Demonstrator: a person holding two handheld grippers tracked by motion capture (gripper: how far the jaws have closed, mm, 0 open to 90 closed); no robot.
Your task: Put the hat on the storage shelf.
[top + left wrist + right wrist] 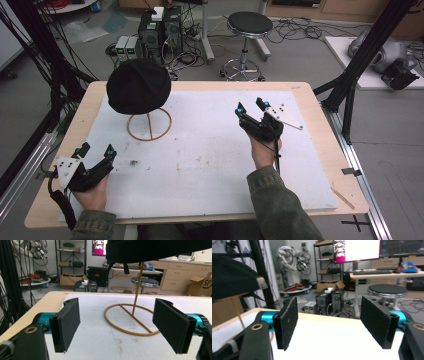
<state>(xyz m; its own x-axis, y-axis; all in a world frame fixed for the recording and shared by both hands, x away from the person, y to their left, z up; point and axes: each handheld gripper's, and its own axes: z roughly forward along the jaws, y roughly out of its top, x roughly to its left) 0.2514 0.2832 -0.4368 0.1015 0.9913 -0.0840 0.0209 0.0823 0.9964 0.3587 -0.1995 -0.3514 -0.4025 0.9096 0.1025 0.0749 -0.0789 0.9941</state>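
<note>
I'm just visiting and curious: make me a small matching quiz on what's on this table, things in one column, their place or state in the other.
Things:
1. black cap
2. hat stand
3. left hand-held gripper
4. right hand-held gripper

Place or state:
A. open, nothing between its jaws, right half of the white mat
B. resting on top of the stand
C. open, near the table's front left corner
D. gold ring base on the mat, thin upright rod

Pairs: 1-B, 2-D, 3-C, 4-A

The right gripper held its 2 jaws wide apart with nothing between them, above the white mat. A black cap hung at left, a stool beyond.
</note>
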